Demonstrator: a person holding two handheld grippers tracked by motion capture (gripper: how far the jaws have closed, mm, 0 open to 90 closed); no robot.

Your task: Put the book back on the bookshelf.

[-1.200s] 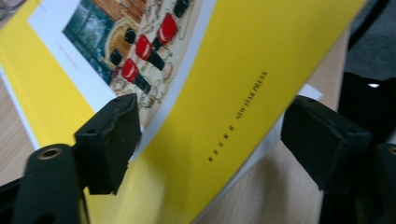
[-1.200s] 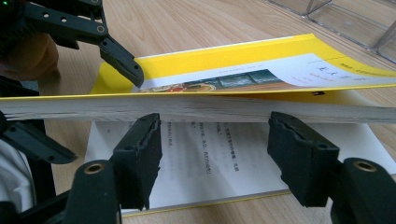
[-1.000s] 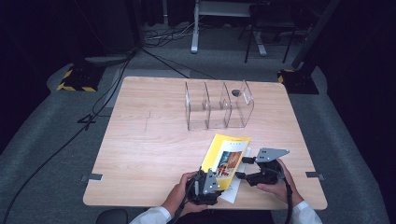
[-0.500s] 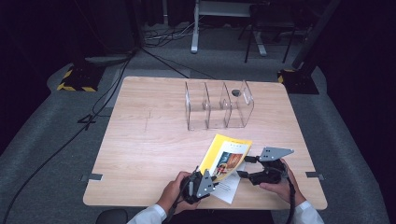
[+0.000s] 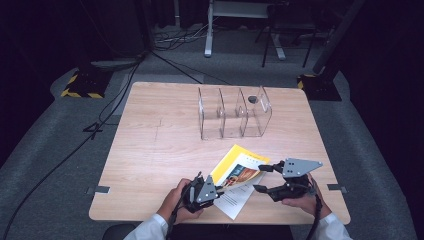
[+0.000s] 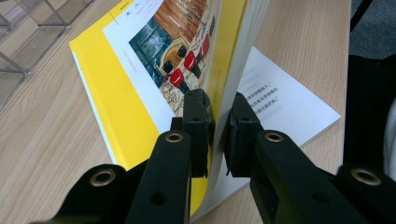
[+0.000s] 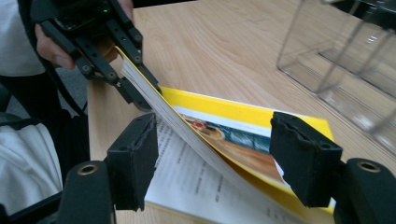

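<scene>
Left gripper (image 5: 220, 188), at the table's 6 o'clock edge, points toward 3 o'clock; jaws have just been closing and now pinch the front pages of the yellow book (image 5: 239, 171), lifting them off the lower sheet. Right gripper (image 5: 262, 178), at 5 o'clock, points toward 9 o'clock, jaws spread wide astride the book's raised edge, pads clear. Book lies near the front edge, well apart from the clear organizer (image 5: 234, 113).

Clear divider rack (image 5: 234, 112) blocks far side; bare table (image 5: 150, 150) left seems free.
</scene>
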